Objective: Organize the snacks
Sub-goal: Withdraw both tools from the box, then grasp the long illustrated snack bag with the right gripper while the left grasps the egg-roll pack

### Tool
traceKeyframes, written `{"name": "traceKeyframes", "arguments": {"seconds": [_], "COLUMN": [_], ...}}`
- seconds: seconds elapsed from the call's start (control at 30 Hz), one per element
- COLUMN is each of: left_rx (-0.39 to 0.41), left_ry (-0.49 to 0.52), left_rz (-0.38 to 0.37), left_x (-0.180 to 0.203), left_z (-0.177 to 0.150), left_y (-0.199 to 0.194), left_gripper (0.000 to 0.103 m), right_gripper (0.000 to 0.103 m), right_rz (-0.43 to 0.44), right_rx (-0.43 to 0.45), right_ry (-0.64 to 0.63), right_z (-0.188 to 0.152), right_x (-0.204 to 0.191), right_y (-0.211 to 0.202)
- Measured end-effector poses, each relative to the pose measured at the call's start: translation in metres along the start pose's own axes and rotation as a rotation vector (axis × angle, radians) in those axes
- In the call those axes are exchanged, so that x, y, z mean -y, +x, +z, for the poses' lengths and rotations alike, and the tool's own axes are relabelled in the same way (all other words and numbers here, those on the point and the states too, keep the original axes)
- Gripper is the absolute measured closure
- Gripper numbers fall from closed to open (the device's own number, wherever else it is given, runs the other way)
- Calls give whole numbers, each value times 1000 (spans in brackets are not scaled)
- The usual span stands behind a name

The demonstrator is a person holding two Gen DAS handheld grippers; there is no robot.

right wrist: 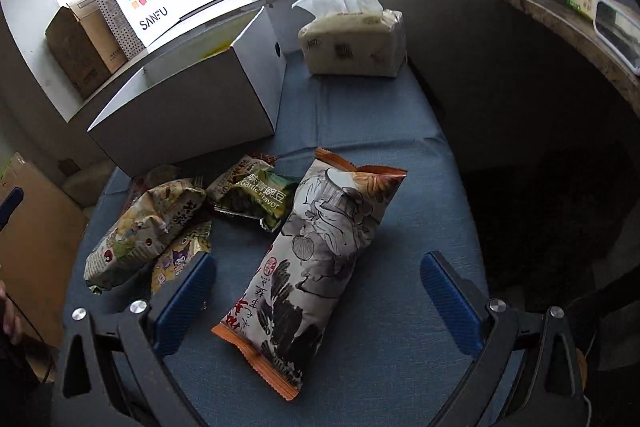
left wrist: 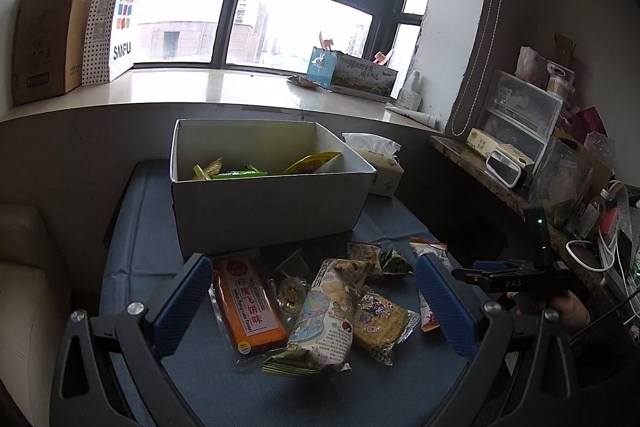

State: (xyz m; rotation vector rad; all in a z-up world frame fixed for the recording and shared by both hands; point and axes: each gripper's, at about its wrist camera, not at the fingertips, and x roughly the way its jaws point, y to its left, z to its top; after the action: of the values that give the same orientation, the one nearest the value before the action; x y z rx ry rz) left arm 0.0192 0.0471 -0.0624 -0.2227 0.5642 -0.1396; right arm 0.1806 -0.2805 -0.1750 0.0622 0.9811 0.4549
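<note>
Snacks lie loose on our blue cloth-covered table [right wrist: 360, 131], in front of the white box [left wrist: 264, 211] that stands open at its far side. From the left wrist view, our left gripper [left wrist: 316, 291] hangs over the pile with its blue fingers [left wrist: 182, 301] spread wide, gripping nothing; between them lie the orange flat-cake packet [left wrist: 248, 303], a small clear packet [left wrist: 290, 287], a pale cartoon-printed bag [left wrist: 324, 315] and, touching it on the right, a yellow cartoon packet [left wrist: 378, 323]. Inside the box we see a few packets already lying, green [left wrist: 236, 173] and yellow [left wrist: 312, 161] among them. From the right wrist view, our right gripper [right wrist: 318, 297] is likewise wide open, its fingers either side of a long ink-painted bag with orange ends [right wrist: 316, 259], which lies flat on the cloth, untouched. Just left of that bag sits a green garlic-flavour pea packet [right wrist: 260, 199]. A tissue pack [right wrist: 352, 43] stands beside the box's right end. Our right hand [left wrist: 568, 309] shows at the edge of the left view.
</note>
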Motion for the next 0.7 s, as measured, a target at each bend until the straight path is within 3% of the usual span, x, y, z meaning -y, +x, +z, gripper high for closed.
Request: {"name": "traceKeyframes", "arguments": {"seconds": [0.1, 0.23, 0.37, 0.63, 0.67, 0.7], "left_rx": [4, -13, -27, -56, -63, -69], "left_ry": [13, 2, -15, 35, 36, 38], "left_rz": [-5, 12, -5, 1, 1, -1], "left_x": [-1, -7, -8, 5, 6, 8], "left_z": [-3, -8, -11, -16, -17, -18], "left_y": [-3, -1, 2, 11, 13, 14], "left_gripper": [0, 0, 0, 0, 0, 0], "right_gripper": [0, 0, 0, 4, 26, 61], "right_rz": [28, -6, -75, -3, 4, 15], "right_rx": [-51, -81, -69, -67, -68, -75], "right_ry": [31, 77, 42, 29, 18, 12], "right_z": [0, -2, -5, -3, -3, -3], "right_x": [2, 4, -2, -5, -6, -7], "right_y": [26, 42, 41, 41, 41, 40]}}
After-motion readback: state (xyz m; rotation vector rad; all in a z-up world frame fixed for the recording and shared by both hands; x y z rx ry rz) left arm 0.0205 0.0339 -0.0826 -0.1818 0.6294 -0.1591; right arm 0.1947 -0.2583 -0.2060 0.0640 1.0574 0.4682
